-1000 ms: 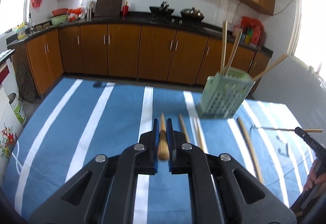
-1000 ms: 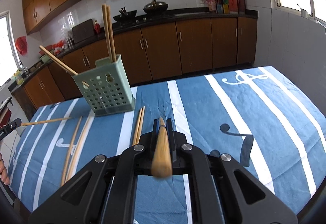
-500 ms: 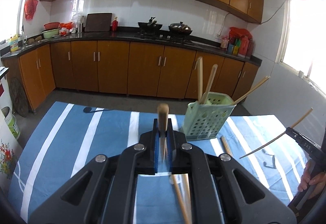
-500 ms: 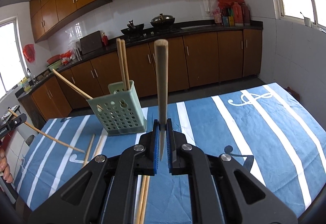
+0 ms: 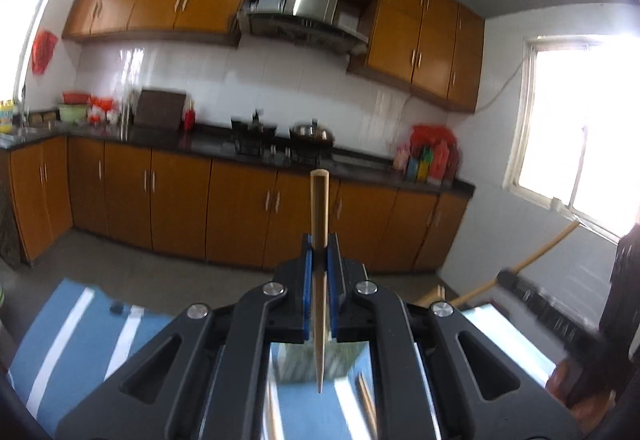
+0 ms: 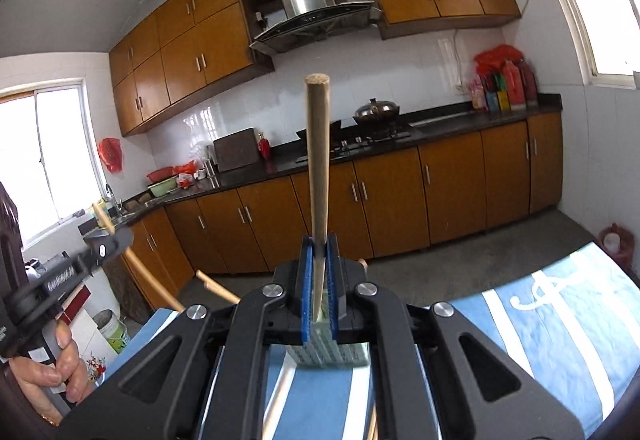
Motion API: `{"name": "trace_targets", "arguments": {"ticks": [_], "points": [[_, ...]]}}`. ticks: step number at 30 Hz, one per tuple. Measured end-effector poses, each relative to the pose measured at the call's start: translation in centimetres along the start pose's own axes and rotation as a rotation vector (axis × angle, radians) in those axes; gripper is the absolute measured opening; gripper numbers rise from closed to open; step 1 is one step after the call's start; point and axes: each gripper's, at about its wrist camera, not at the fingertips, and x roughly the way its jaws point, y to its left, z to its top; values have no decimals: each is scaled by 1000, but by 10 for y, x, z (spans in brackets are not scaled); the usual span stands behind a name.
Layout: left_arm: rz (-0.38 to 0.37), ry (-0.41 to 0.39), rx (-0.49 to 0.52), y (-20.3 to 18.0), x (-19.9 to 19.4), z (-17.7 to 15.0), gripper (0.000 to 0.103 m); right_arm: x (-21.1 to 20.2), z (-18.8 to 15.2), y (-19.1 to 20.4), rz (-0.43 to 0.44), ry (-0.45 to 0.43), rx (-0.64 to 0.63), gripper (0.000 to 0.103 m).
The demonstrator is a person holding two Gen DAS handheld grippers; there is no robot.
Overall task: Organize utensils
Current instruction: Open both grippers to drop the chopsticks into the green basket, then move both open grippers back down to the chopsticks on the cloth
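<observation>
We note blue striped tablecloth (image 6: 560,328), orange kitchen cabinets (image 5: 180,199). Both grippers (left (image 5: 320,260), right (image 6: 320,260)) clamp 1 chopstick (image 5: 319,224) each (image 6: 318,167); raised since, holder now mostly hidden.

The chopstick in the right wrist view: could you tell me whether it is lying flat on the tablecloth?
No, the chopstick stands upright, clamped between the blue pads of the right gripper, above the striped tablecloth.
</observation>
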Motion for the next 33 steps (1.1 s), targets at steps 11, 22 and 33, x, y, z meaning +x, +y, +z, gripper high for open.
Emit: {"name": "trace_targets", "arguments": {"ticks": [11,22,33], "points": [[85,-90,15,-21,68,6,8,61,-4,-9,-35,105,1,7],[92,37,-8,-2,116,-28,8,85,-19,-11,-41,177,-3,8],[102,19,-24,9,102,-23,20,69,-5,-10,-65,127,-24,23]]}}
